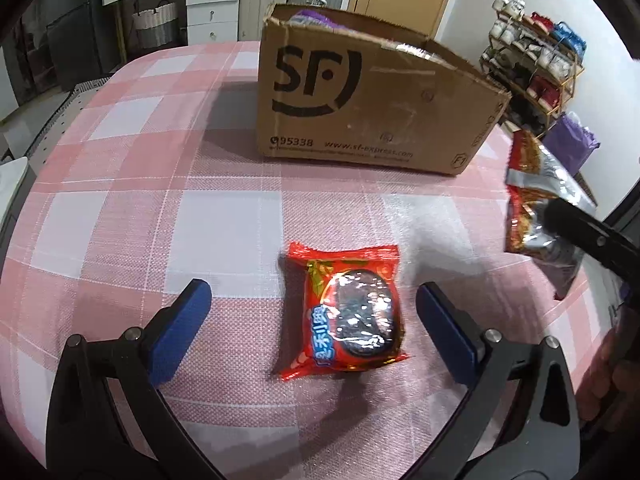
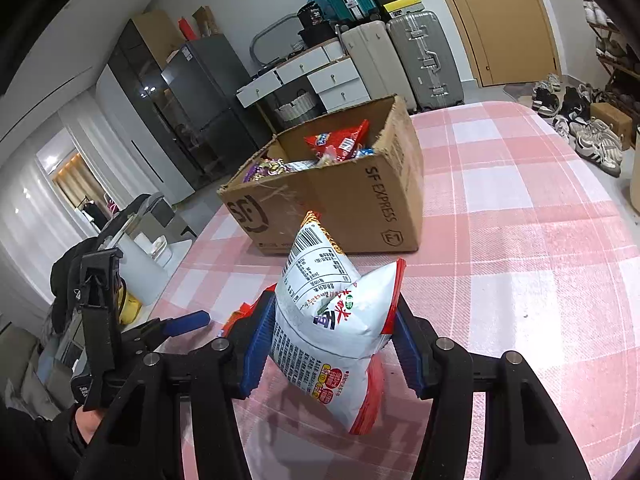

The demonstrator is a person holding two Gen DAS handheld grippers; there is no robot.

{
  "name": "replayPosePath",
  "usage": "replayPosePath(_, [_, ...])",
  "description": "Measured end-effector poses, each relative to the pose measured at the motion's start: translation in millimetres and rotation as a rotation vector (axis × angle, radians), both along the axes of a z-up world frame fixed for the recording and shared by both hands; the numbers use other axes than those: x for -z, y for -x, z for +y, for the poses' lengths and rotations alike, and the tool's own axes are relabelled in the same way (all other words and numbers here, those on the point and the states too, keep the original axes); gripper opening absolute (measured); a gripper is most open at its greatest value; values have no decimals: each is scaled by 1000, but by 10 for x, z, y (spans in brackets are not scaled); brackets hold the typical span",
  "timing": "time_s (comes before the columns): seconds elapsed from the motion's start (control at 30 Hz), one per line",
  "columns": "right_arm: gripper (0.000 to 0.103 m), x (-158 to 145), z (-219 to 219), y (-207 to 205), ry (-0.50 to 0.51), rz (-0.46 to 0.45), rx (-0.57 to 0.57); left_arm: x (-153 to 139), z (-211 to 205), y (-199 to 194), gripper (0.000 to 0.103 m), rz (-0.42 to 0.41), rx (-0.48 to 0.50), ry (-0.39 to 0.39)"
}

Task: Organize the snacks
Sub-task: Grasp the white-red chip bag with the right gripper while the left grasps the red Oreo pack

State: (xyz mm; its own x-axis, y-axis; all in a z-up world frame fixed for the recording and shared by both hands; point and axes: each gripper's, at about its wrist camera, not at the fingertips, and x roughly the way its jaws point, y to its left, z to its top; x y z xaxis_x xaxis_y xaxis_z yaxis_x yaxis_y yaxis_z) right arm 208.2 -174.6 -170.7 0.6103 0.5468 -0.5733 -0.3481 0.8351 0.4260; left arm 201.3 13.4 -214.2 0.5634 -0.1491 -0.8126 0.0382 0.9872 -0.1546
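A red cookie packet [image 1: 348, 312] lies flat on the pink checked tablecloth [image 1: 120, 200]. My left gripper [image 1: 314, 290] hangs just above it, open, one blue pad on either side of the packet and apart from it. My right gripper [image 2: 332, 308] is shut on a white and red snack bag [image 2: 328, 320], which it holds upright off the table. That bag [image 1: 536, 200] also shows at the right edge of the left wrist view, short of the box. The open SF cardboard box [image 2: 372, 208] stands farther back with several snack packets inside.
Behind the table stand suitcases [image 2: 420, 60], white drawers [image 2: 332, 76] and a dark cabinet [image 2: 192, 112]. A shoe rack [image 1: 536, 68] and a purple bag [image 1: 572, 144] are off the table's right side. Shoes [image 2: 592, 136] lie on the floor. A person's hand [image 2: 86, 420] holds the left gripper.
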Motion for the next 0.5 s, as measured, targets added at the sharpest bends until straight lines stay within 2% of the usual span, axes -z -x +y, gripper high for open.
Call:
replayPosePath(0.13, [56,28,-43,9,-7,8,8,71,-12,-56,100,19,-8,-16])
replayPosePath(0.33, [56,21,-60,26,-11,10,12,112,-19,-101,88,16,-7,-35])
replayPosePath(0.43, [56,31,-71,39,-13,12,13,111,-31,-93,69,1,-1,-56])
replayPosePath(0.5, [56,35,-78,55,-12,14,14,84,-58,-59,45,-10,14,-58])
